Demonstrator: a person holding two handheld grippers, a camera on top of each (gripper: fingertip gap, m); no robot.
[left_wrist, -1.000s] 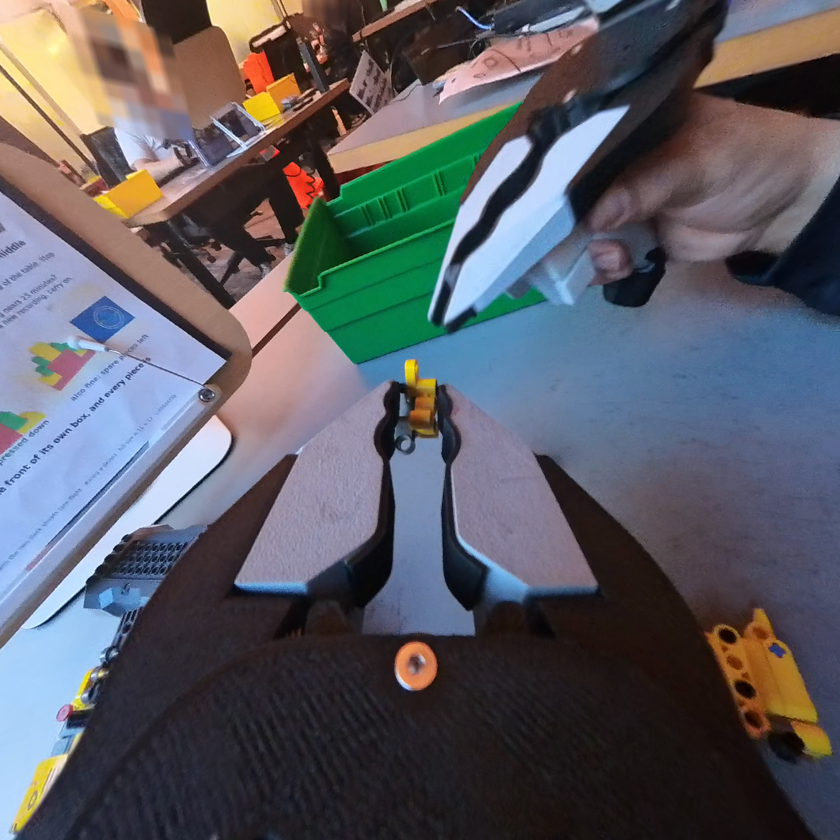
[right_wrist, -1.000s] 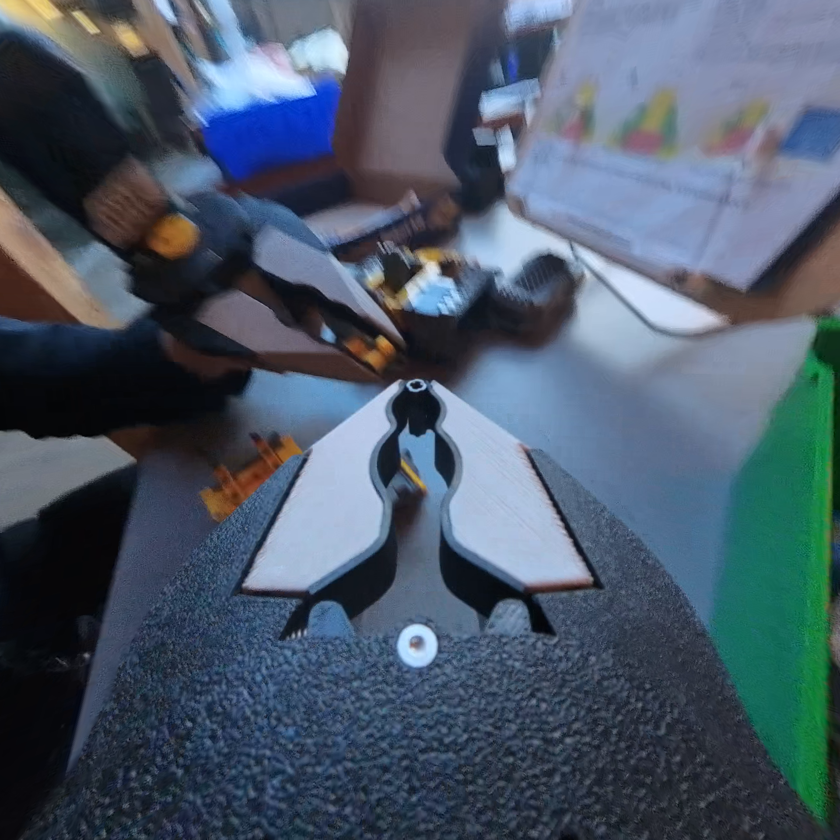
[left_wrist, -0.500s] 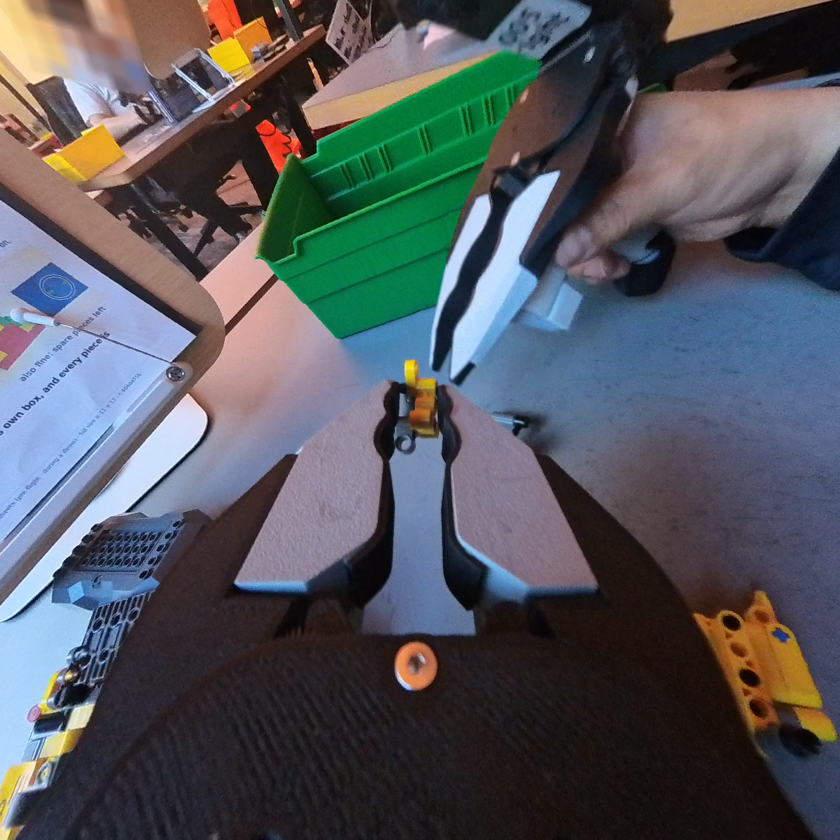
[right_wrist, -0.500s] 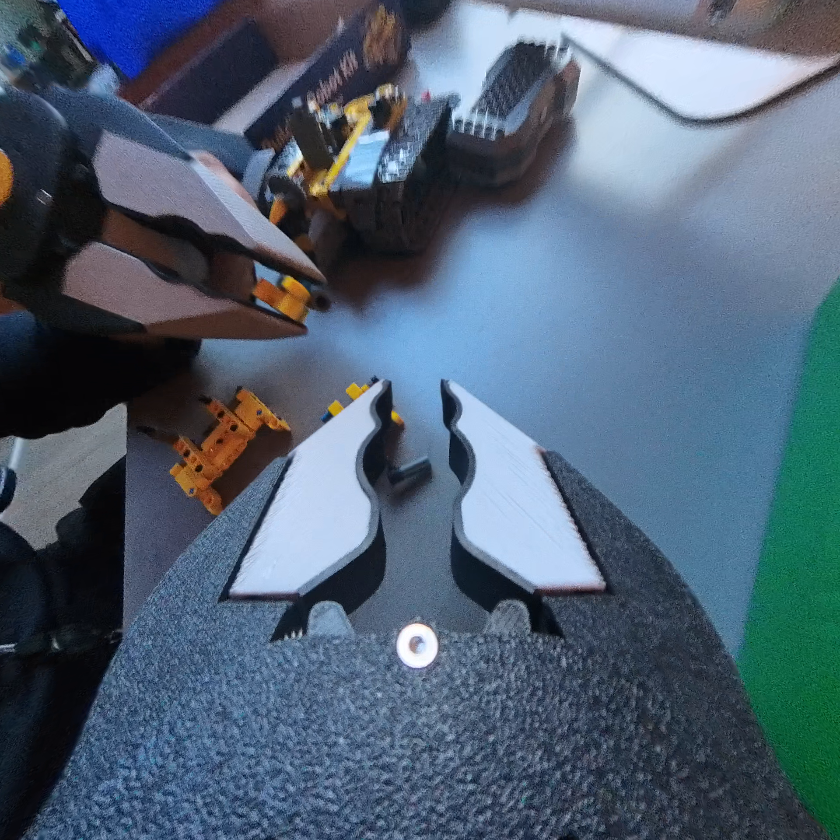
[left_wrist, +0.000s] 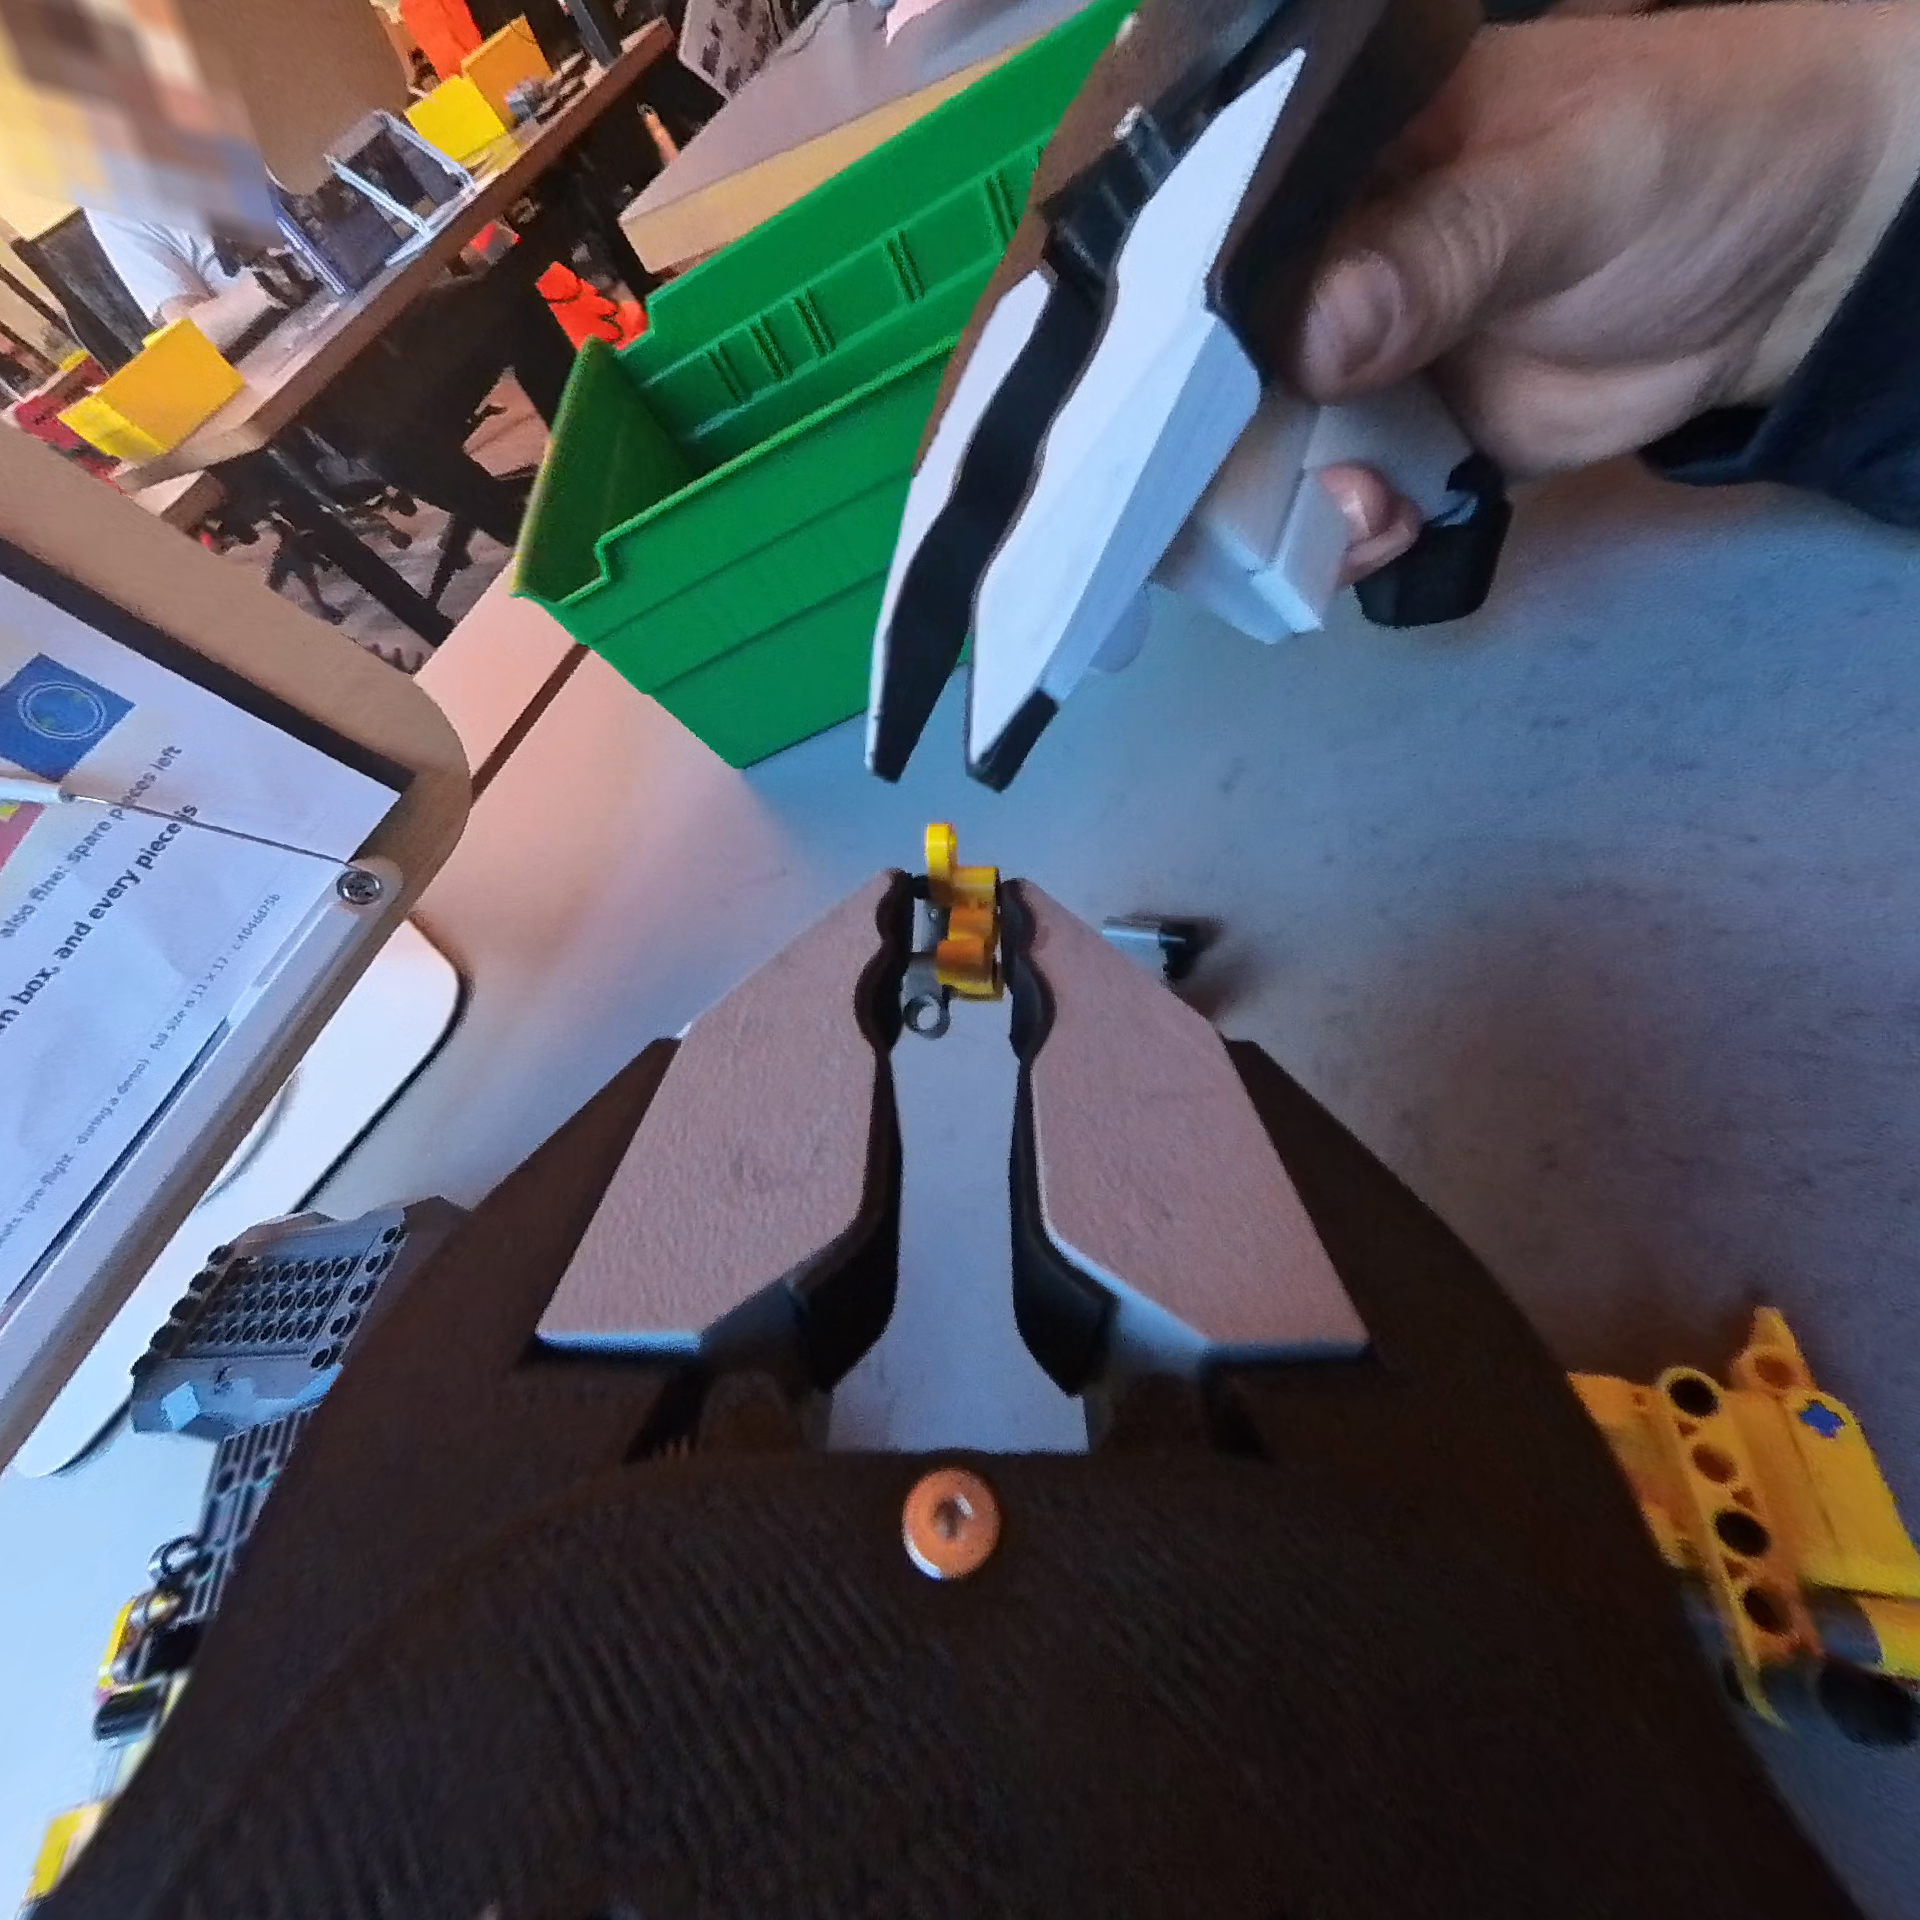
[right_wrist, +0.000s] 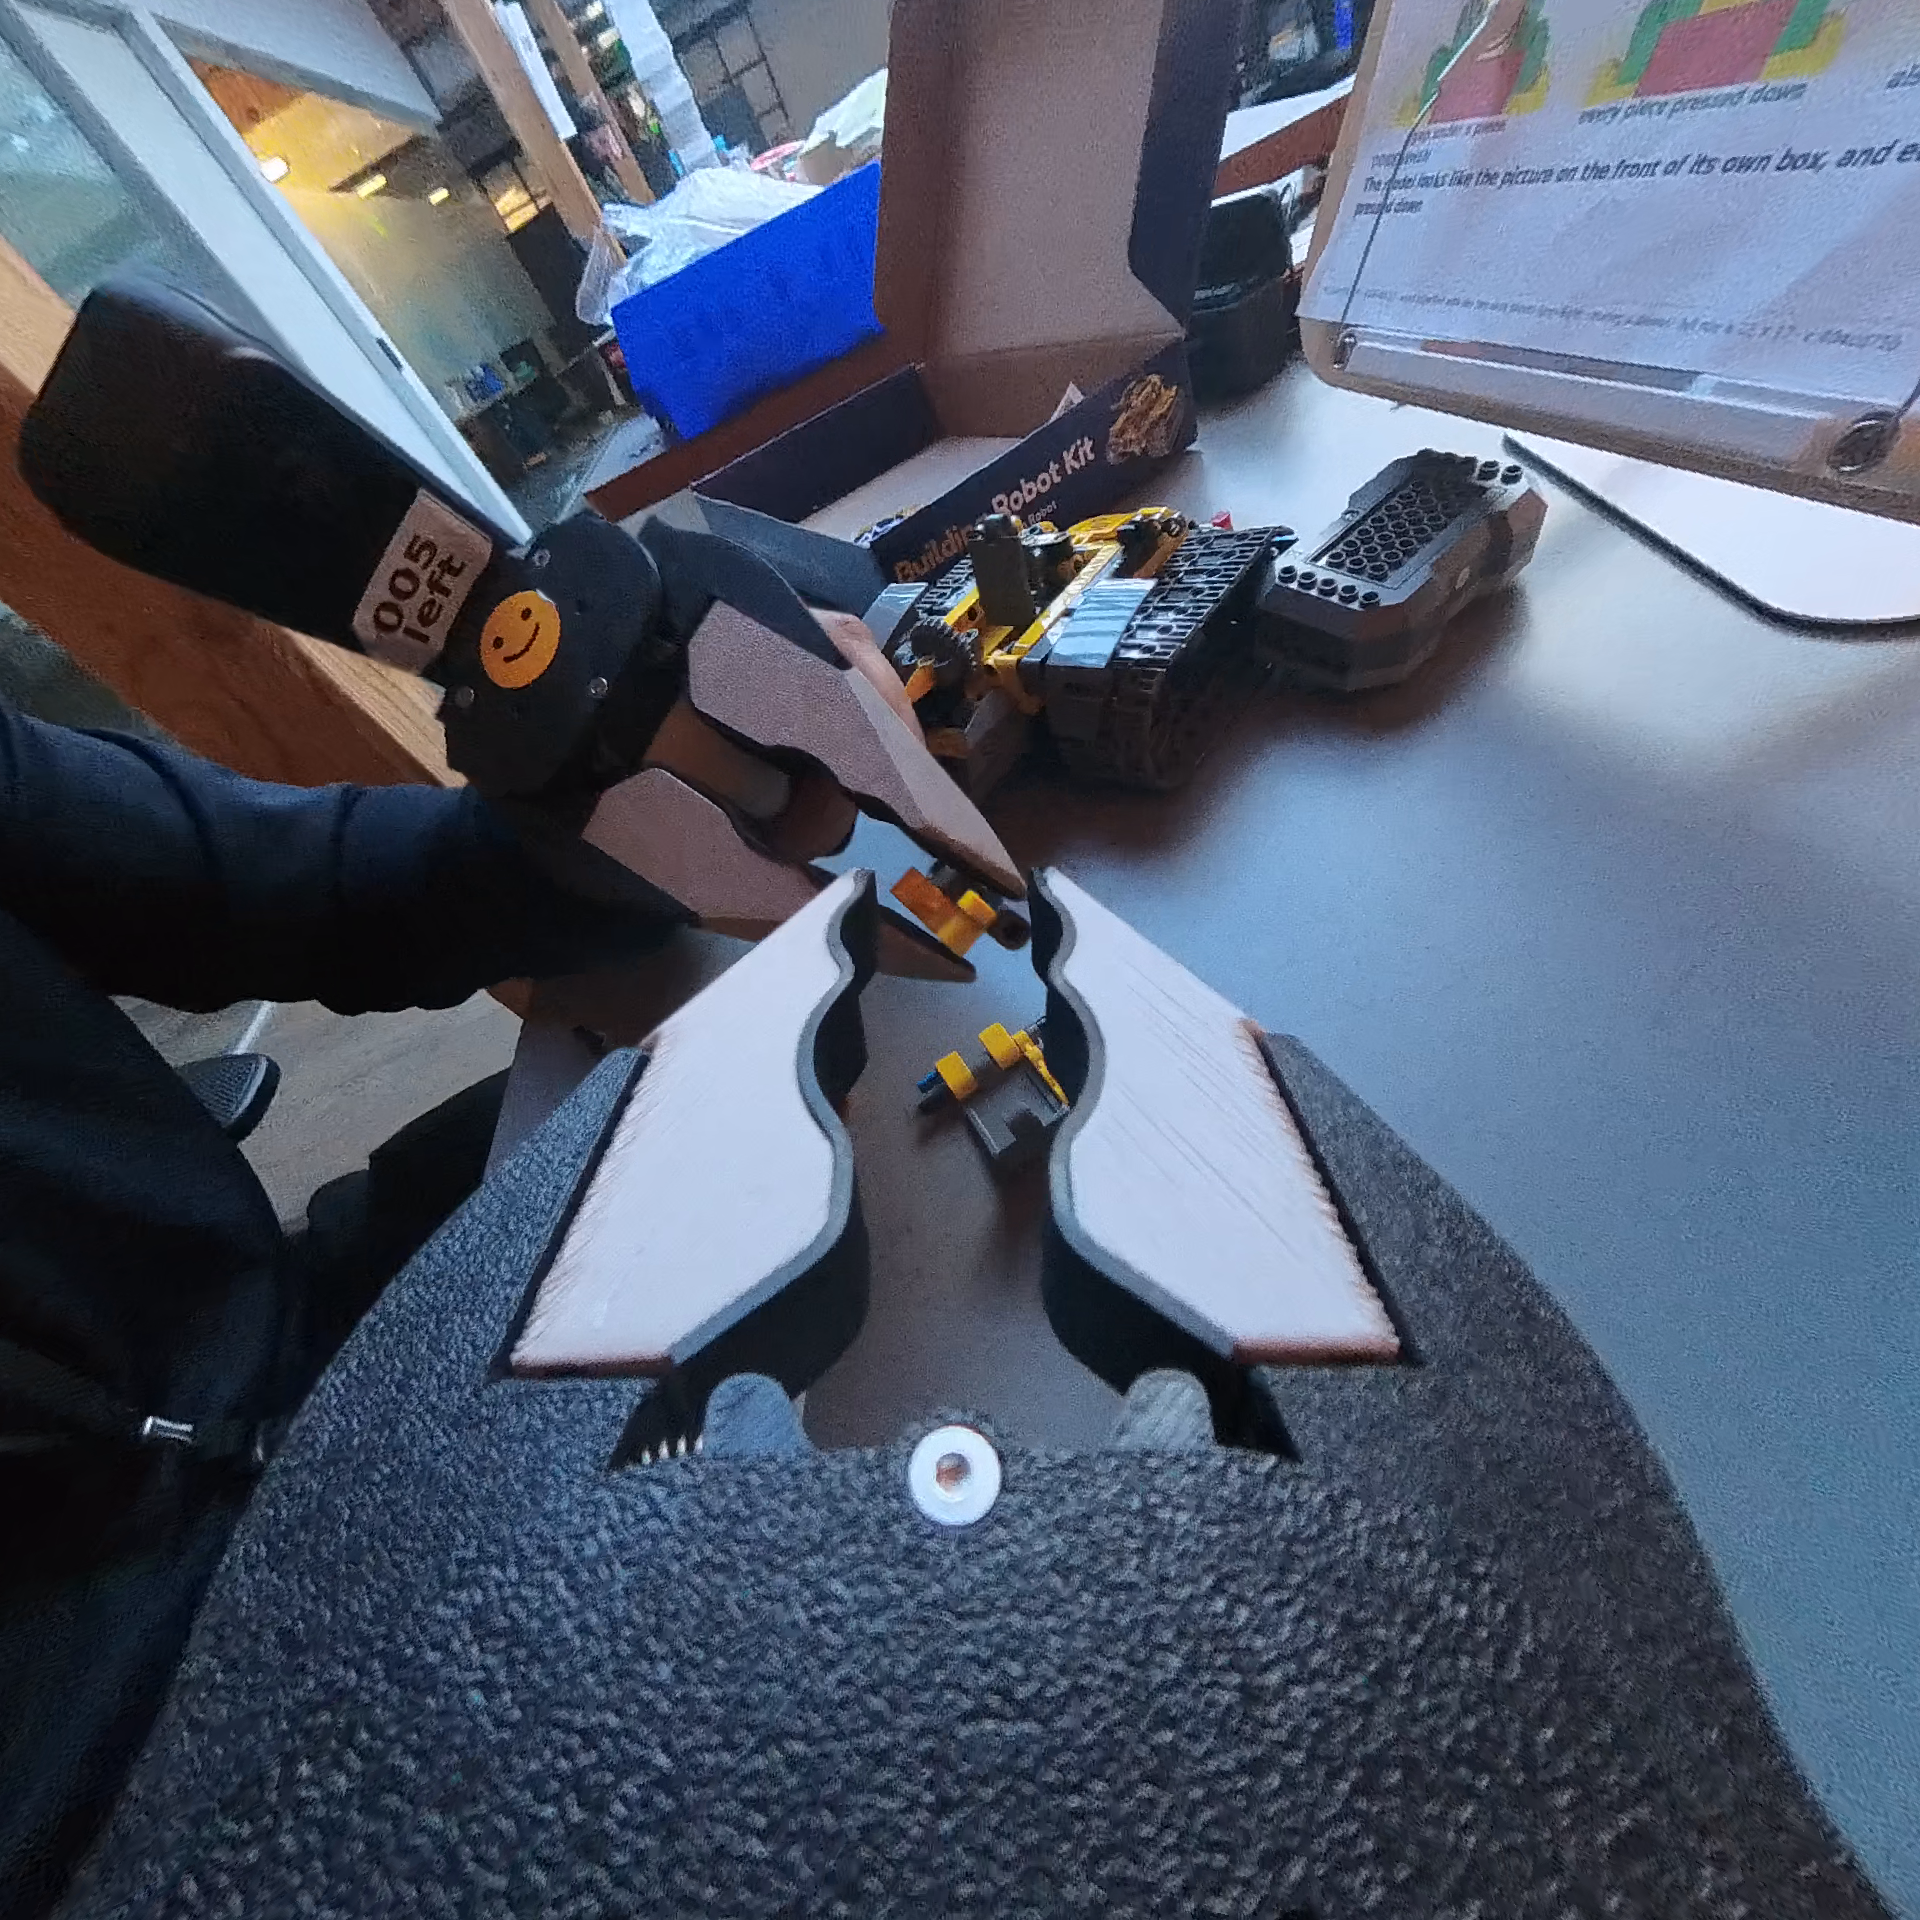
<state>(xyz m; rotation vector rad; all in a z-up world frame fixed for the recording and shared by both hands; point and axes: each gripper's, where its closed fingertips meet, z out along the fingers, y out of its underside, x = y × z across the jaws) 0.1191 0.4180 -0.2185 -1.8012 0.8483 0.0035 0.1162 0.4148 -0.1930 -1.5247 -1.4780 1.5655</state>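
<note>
While the left gripper (left_wrist: 956, 894) pinches a small yellow piece (left_wrist: 961, 925) by its tips above the bench (left_wrist: 1507, 935), the right gripper (right_wrist: 951, 904), parted and empty, could knock it loose.

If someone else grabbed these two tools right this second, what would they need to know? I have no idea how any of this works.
Left hand-held gripper: shut on a small yellow and grey brick piece, held above the table.
Right hand-held gripper: open and empty, tips close to that held piece without touching it.
On the table: a small dark pin just right of the left gripper's tips, a yellow holed part, a small yellow and grey cluster under the right gripper, and a half-built yellow and black tracked model beside a grey studded shell. A green bin stands behind.
Done and left: the pictures do not show.
</note>
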